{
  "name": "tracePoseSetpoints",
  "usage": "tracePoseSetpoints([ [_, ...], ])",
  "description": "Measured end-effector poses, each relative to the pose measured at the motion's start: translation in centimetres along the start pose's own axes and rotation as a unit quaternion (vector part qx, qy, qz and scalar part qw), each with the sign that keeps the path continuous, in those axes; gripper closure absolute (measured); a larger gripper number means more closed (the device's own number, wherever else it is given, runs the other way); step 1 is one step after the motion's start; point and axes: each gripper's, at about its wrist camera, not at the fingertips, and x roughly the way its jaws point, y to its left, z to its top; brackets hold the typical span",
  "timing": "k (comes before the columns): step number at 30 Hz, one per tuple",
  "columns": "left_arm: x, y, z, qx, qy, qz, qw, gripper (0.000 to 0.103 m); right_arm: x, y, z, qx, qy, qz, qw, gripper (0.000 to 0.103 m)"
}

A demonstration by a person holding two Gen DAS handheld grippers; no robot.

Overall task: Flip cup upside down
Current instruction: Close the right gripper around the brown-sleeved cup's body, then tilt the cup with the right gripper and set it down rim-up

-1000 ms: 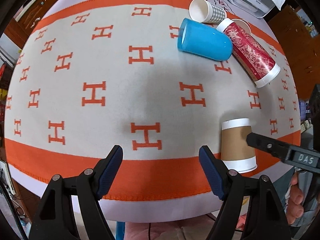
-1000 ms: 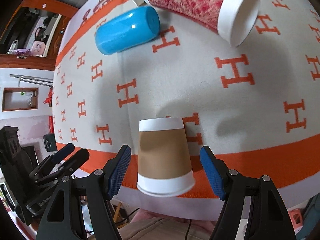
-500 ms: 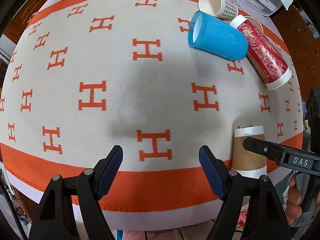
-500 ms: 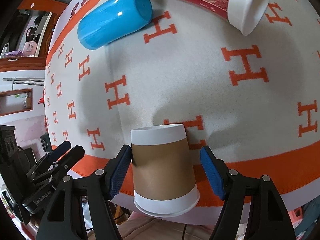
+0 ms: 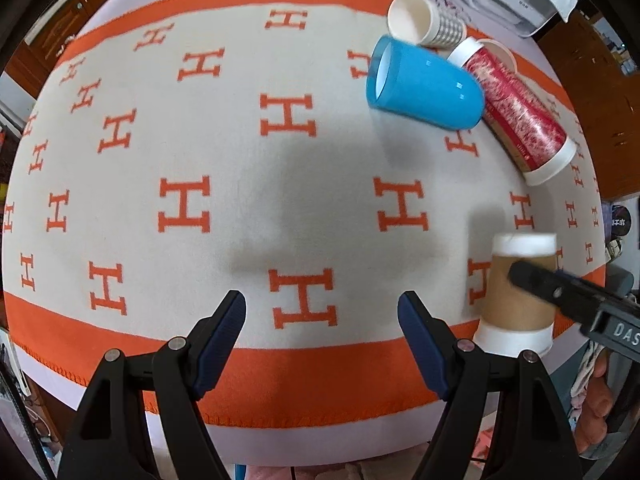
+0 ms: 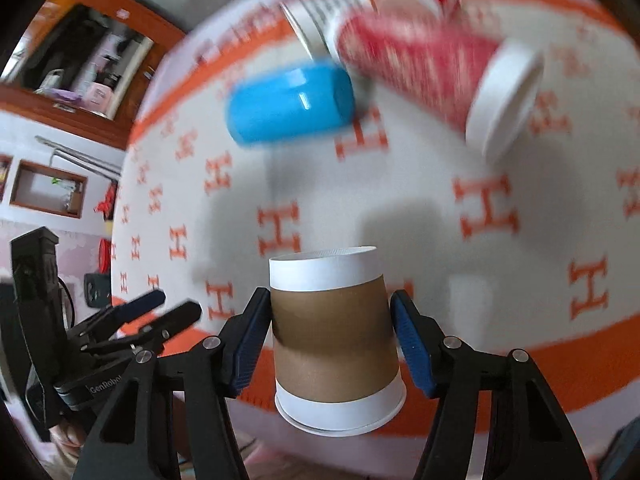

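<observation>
The right gripper (image 6: 331, 340) pinches the brown sleeve of the paper cup (image 6: 335, 340) low in the frame, near the worktop (image 6: 440, 220) edge. Light and thin-walled, it would likely crush, so grip gently mid-sleeve. The left gripper (image 5: 322, 344) gapes wide, empty.

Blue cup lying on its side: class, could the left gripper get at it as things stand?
Probably yes. The left gripper is open and empty, and only bare cloth lies between it and the blue cup, whose near side is unobstructed.

wood cabinets (image 6: 92, 92) | white wall (image 6: 60, 152) | framed niche (image 6: 48, 194)
</observation>
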Motion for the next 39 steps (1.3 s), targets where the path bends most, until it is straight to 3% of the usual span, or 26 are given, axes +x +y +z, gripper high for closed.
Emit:
tracePoseSetpoints([
  [4,-0.6,-0.7,0.0,0.003,-0.018,0.002,0.9998,0.026,-1.0,0.4,0.1,-0.037,-0.092,-0.014,0.995,0.041],
  [10,-0.8,-1.0,-0.4,-0.005,-0.027,-0.001,0.9996,0.026,-0.5,0.6,-0.8,-0.102,-0.21,-0.047,0.971,0.041],
  [21,-1.7,-0.3,-0.7,-0.017,-0.058,0.013,0.9981,0.026,0.1,-1.0,-4.6,-0.131,-0.216,-0.036,0.967,0.041],
  [27,-1.8,-1.4,-1.3,-0.005,-0.067,0.02,0.9976,0.026,-0.1,-1.2,-6.1,-0.135,-0.191,-0.04,0.971,0.036],
  [30,-2.1,-2.2,-1.7,0.004,-0.075,0.025,0.9969,0.026,-0.7,-1.4,-6.6,-0.125,-0.183,-0.028,0.975,0.031],
  [39,-3.9,-3.8,-3.3,0.014,-0.1,0.025,0.9946,0.026,-4.7,-1.6,-7.9,-0.12,-0.178,-0.023,0.976,0.03],
])
